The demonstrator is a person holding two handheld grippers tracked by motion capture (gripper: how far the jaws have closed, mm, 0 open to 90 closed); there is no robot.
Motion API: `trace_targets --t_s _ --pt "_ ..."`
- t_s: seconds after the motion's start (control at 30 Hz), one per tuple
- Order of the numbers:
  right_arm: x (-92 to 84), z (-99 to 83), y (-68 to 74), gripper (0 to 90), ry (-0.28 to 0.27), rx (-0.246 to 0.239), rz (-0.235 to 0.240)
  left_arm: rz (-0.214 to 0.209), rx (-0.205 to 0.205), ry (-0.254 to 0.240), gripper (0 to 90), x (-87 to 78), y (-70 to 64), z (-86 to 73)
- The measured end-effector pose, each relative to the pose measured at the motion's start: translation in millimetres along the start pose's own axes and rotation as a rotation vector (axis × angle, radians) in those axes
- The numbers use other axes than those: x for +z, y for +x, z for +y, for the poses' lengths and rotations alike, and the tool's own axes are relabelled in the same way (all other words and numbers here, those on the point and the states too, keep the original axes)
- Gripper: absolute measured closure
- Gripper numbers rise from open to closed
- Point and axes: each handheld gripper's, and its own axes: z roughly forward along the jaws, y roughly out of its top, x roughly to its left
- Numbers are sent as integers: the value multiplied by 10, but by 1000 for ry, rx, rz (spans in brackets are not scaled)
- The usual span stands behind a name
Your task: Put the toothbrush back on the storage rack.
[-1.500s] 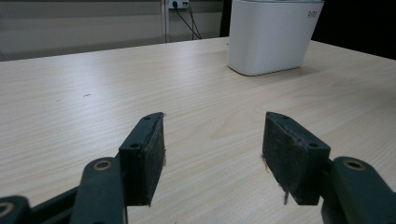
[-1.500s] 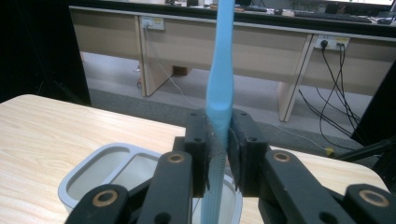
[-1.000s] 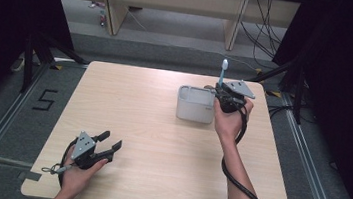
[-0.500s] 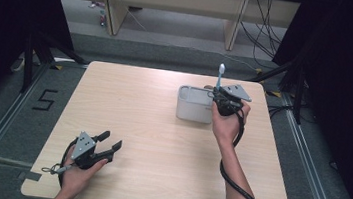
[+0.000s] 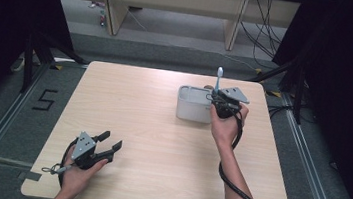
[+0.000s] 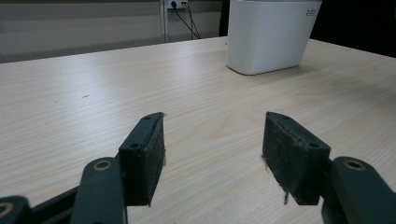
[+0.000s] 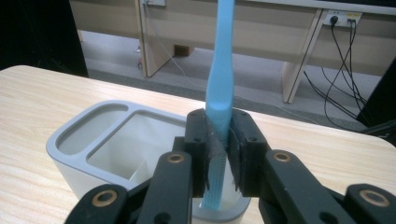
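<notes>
Spanning most of the high view, the pale wooden counter point(image 5: 161, 128) carries everything else here, with dark grey floor around it and wooden furniture legs and cables on the far side

On the counter's far right part stands a white holder point(image 5: 193, 104), a rounded box with a grey rim; in the right gripper view its top is divided into a narrow compartment on the left and a larger open one beside it point(image 7: 93, 140). In the left gripper view the same holder point(image 6: 271, 35) stands far off, well apart from that gripper

The left gripper point(image 5: 108, 147) rests on the near left part of the counter in the person's left hand point(image 5: 78, 174), a cable looping beside it. Its jaws stand wide apart with bare wood between them, pads point(image 6: 149, 154) gripping nothing

The right gripper point(image 5: 217, 101) sits at the holder's right end, held by the person's right hand point(image 5: 226, 128), with its grey plate on top. Its jaws are clamped narrow on a light blue toothbrush point(image 7: 219, 93), pads pressing the handle from both sides

The toothbrush stands upright, its upper end rising above the gripper point(image 5: 218, 79). Its lower end reaches down past the rim into the right end of the holder; whether it touches the bottom cannot be told
</notes>
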Motion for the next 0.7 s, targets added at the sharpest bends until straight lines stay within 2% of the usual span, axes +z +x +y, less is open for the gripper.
trace_targets --t_s 0.3,0.4,0.5,0.53,0.57,0.6,0.63,0.67,0.7 --pt "17 -38 -3 786 15 13 7 -4 3 -2 385 2 -4 0" --pt "26 -59 -15 786 14 -2 4 -4 3 -3 385 1 -6 0" --pt "25 -81 -4 786 24 11 -5 -4 5 -1 385 1 -10 0" --pt "32 -82 -20 785 28 -2 4 -4 6 0 385 2 -11 0" --pt "33 -88 -13 785 29 8 1 -4 6 0 385 2 -11 0" --pt "45 -90 -32 785 25 -24 4 -4 6 0 385 2 -11 0" --pt "46 -99 -12 785 28 11 5 -4 5 0 385 3 -11 0" --pt "37 -99 -7 785 42 18 -2 -4 4 0 385 3 -11 0" --pt "45 -105 -18 785 37 2 -2 -4 5 0 384 2 -11 0"
